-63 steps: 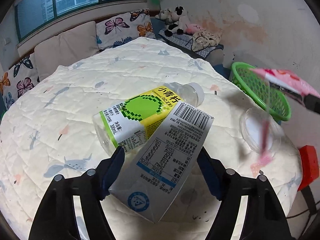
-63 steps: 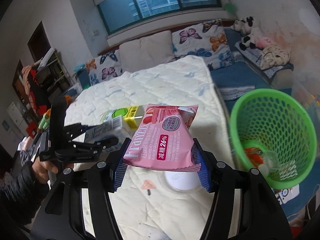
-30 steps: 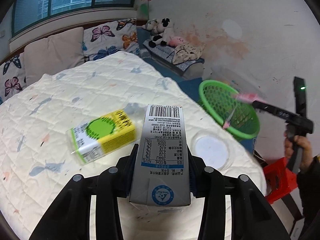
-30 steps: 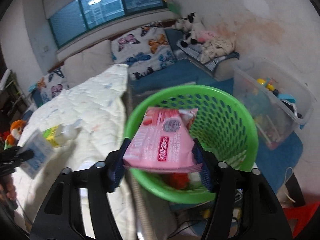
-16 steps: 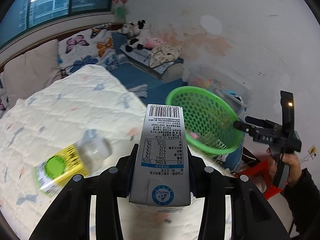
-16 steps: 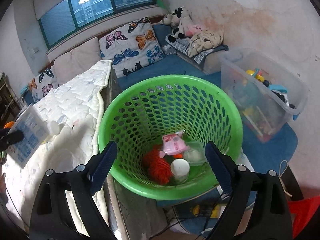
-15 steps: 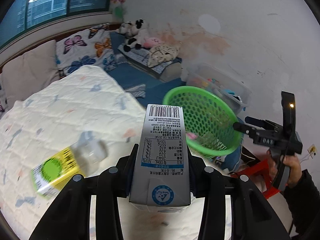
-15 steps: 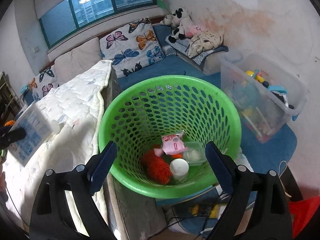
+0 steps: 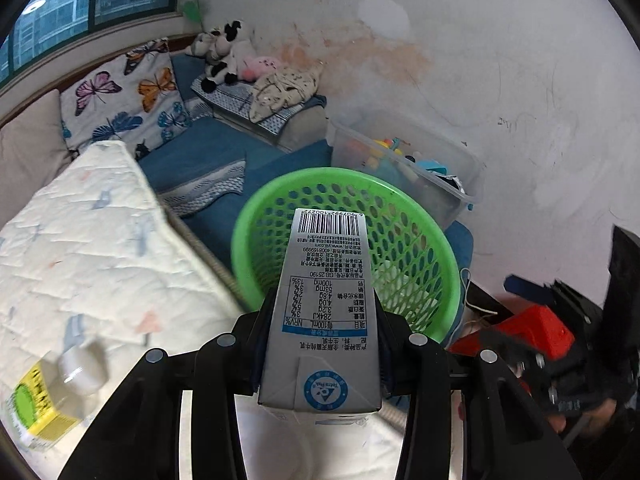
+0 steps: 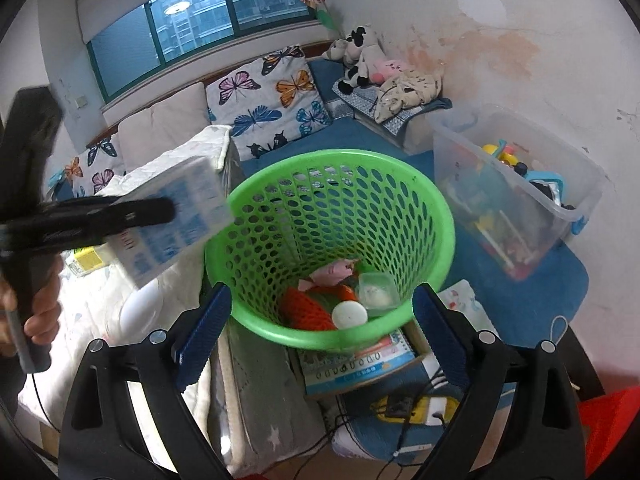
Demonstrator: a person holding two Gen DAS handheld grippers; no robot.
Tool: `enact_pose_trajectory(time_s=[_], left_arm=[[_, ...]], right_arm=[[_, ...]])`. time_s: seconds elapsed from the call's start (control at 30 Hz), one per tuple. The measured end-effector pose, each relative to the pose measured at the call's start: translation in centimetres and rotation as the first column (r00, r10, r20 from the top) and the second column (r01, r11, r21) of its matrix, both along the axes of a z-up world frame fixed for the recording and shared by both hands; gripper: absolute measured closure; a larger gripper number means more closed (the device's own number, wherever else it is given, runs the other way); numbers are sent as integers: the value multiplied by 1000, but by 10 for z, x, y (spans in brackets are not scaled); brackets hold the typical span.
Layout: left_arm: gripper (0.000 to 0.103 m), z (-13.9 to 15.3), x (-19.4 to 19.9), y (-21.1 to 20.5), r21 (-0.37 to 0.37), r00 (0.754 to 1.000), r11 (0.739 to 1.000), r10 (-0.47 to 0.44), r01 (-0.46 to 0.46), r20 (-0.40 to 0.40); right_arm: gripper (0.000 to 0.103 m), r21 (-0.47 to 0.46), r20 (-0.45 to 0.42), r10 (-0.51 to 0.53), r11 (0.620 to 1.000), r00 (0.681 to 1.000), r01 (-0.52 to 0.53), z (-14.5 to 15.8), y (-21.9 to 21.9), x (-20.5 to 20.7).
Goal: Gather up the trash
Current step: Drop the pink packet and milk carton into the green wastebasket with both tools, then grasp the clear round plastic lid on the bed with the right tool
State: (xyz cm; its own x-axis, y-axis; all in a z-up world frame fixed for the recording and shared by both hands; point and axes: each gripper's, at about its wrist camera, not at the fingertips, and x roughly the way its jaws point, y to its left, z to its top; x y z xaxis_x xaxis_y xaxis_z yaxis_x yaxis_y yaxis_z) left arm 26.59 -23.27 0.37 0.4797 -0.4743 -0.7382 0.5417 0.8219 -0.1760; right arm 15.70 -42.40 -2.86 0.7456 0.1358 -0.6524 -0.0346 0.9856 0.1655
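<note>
Milk carton [image 9: 320, 312] sat clamped flat-sided in the left gripper [image 9: 320, 344], its far end over the green basket [image 9: 420, 216] ahead; it looked stiff, light, probably empty. The right gripper [image 10: 320, 328] gaped empty above the basket, which held a pink wrapper [image 10: 332, 272], an orange net, cups.

Smooth printed paperboard on the milk carton [image 9: 324, 312], faintly glossy. The green basket [image 10: 332, 204] is perforated plastic with a shiny rim. Quilted matt cloth covers the mattress [image 9: 80, 240]. Clear plastic for the storage bin [image 10: 516, 200], and the bottle [image 9: 52, 392] wears a glossy yellow label. Matt black plastic gripper fingers [image 10: 120, 384].
</note>
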Motion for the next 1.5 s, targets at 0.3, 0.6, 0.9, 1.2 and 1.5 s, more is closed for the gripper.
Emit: enact_pose_trajectory(time_s=[0.3, 0.6, 0.9, 1.2, 1.5], left_arm=[[62, -18, 17, -37, 13, 999, 1000, 0, 1, -53], [36, -20, 16, -33, 14, 999, 1000, 21, -20, -42], [36, -8, -3, 10, 17, 996, 996, 87, -87, -1], [36, -2, -29, 76, 31, 982, 982, 186, -187, 28], [36, -1, -52, 136, 25, 959, 960, 279, -280, 44]], right_arm=[[12, 18, -10, -21, 1000, 1000, 22, -7, -12, -10], [12, 41, -14, -24, 999, 1000, 25, -11, -14, -15], [12, 48, -7, 29, 998, 1000, -28, -7, 12, -17], [12, 67, -8, 121, 991, 993, -120, -7, 56, -18], [8, 55, -15, 224, 973, 975, -223, -10, 102, -15]])
